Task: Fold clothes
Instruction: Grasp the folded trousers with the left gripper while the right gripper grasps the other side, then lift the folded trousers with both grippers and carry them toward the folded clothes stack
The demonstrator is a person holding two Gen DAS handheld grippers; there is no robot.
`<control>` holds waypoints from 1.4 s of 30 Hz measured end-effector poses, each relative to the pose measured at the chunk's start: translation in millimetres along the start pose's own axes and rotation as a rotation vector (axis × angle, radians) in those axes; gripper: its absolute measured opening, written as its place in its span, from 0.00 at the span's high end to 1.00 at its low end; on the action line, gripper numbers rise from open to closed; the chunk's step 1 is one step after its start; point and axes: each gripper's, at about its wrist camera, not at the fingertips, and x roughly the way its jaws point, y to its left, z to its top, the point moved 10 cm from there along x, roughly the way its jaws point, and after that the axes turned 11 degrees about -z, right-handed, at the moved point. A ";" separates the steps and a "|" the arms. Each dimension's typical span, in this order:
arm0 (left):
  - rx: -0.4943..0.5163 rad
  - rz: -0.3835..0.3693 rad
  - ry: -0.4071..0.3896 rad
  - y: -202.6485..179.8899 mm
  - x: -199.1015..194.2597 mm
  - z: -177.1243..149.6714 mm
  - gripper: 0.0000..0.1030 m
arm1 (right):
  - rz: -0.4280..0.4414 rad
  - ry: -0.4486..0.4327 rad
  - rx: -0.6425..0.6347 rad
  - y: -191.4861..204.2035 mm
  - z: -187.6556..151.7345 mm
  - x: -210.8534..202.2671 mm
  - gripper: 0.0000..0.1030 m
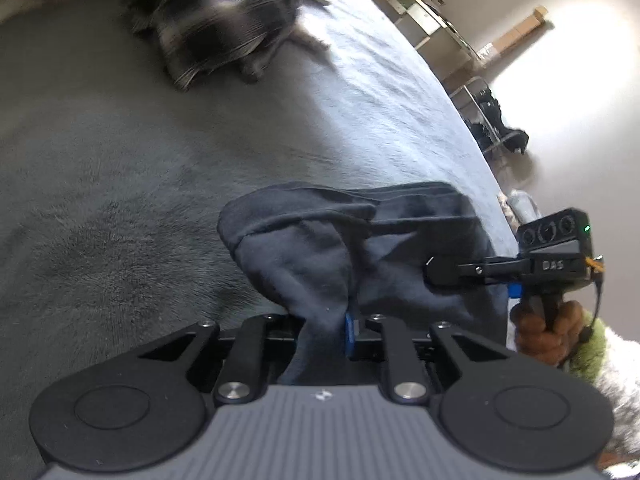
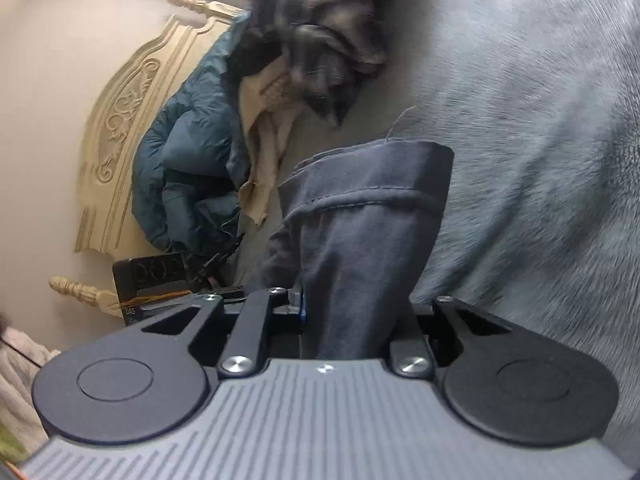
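Grey plush bedspread [image 1: 120, 184] fills both wrist views, with a paler blue-grey sheet [image 1: 384, 92] running along its far side and a carved cream headboard [image 2: 120, 120] against the wall. My left gripper [image 1: 326, 330] is pinched onto a bunched fold of the dark navy soft cotton garment [image 1: 320, 248]; cloth fills the gap between the jaws and a blue pad shows at its edge. My right gripper [image 2: 356, 312] is likewise clamped on the same garment [image 2: 360, 220], near a stitched hem, and from the left wrist view I see its black fingers [image 1: 444, 272] biting into the fabric just beside my left grip. The garment hangs between the two grippers, its upper part slumped and creased, just over the bedspread. Risks as I judge them: both grips hold bunched cloth, not a clean single edge, so layers could slip out unevenly when I spread my hands. The two grips sit close together, so the slack may twist rather than open flat. A loose thread [image 2: 398, 122] at the hem could snag. A black-and-white plaid garment [image 1: 216, 20], a teal puffy jacket [image 2: 188, 160] and a beige cloth [image 2: 268, 140] lie heaped near the headboard; a wide swing could drag my piece into them.
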 end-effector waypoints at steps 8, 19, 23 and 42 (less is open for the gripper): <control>0.007 0.007 0.001 -60.2 -37.3 -5.2 0.85 | -0.046 -0.099 -0.034 55.4 -27.9 -53.4 0.86; 0.132 0.086 -0.003 -219.8 -59.3 20.5 0.87 | -0.042 -0.329 -0.115 128.8 -44.9 -188.5 0.87; 0.210 0.101 -0.055 -297.7 -51.4 37.8 0.87 | -0.027 -0.408 -0.173 142.7 -30.1 -259.0 0.87; 0.420 -0.274 -0.015 -462.4 112.2 135.5 0.87 | -0.390 -0.788 -0.028 97.1 60.2 -457.9 0.87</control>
